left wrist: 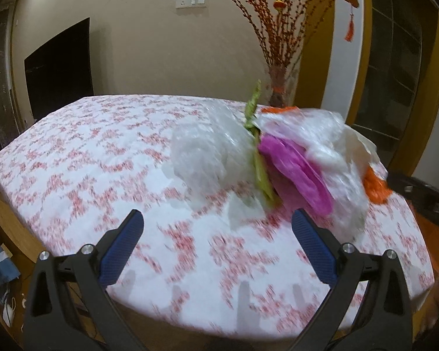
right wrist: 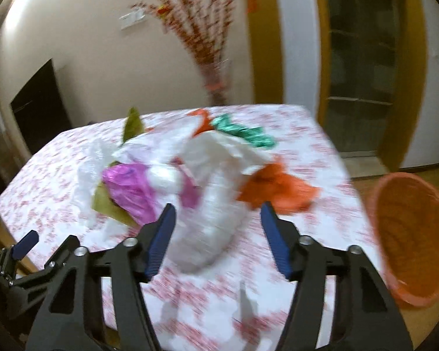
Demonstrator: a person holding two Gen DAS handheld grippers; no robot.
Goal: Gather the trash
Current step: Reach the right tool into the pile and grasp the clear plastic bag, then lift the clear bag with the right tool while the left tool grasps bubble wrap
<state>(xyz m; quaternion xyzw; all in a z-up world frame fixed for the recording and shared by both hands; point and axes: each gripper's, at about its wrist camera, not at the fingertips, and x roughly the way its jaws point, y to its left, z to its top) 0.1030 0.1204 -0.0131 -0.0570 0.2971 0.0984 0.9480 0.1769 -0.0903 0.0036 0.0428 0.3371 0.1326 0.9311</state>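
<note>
A heap of trash lies on the flowered tablecloth: a clear plastic bag, a purple bag, an olive-green wrapper, white plastic and an orange bag. My left gripper is open just short of the heap, with only cloth between its fingers. The right wrist view, blurred, shows the purple bag, orange bag, a green foil piece and crumpled clear plastic. That plastic lies between the fingers of my right gripper, whose pads stand apart from it.
An orange plastic basket is off the table's right edge, low and tilted. A vase of red twigs stands behind the table's far side. The left gripper's blue fingertip shows at the left. A dark panel leans on the wall.
</note>
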